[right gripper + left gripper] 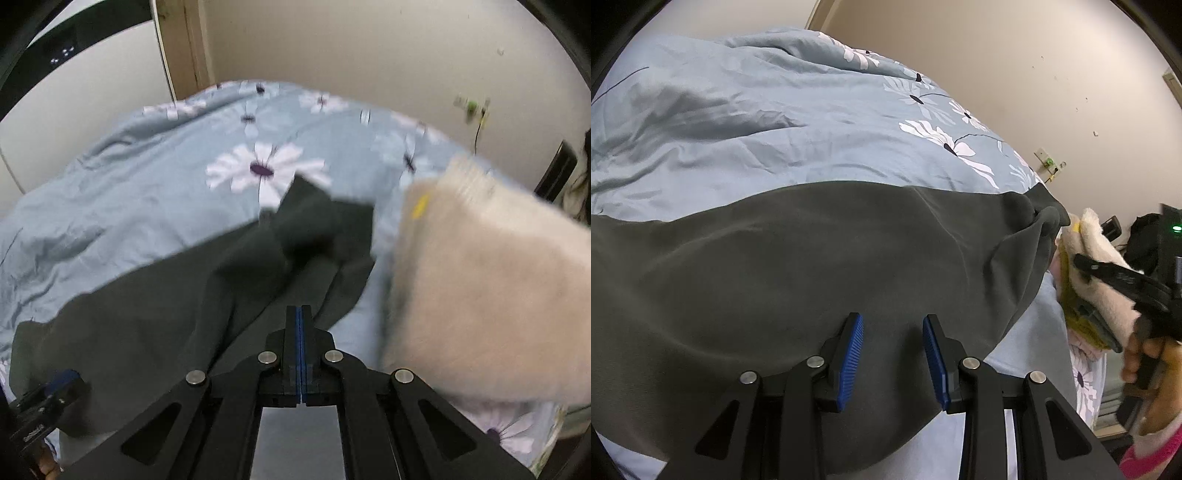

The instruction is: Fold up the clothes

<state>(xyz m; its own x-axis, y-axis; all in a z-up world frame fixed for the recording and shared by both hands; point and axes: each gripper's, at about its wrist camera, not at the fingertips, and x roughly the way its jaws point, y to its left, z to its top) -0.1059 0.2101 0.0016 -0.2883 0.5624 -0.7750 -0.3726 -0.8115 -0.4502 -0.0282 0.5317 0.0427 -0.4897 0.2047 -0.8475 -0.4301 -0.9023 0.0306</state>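
A dark grey garment lies spread across the bed, its far right corner bunched up. My left gripper hovers open over its near edge, blue pads apart with nothing between them. It also shows at the lower left of the right wrist view. My right gripper is shut just above the garment's right edge, pads pressed flat together, and I see no cloth between them. From the left wrist view the right gripper, held by a hand, sits against a cream fluffy garment.
The bed carries a blue duvet printed with white flowers. The cream fluffy garment lies folded right of the dark one. A beige wall with a socket stands behind, and a door frame is at the far left.
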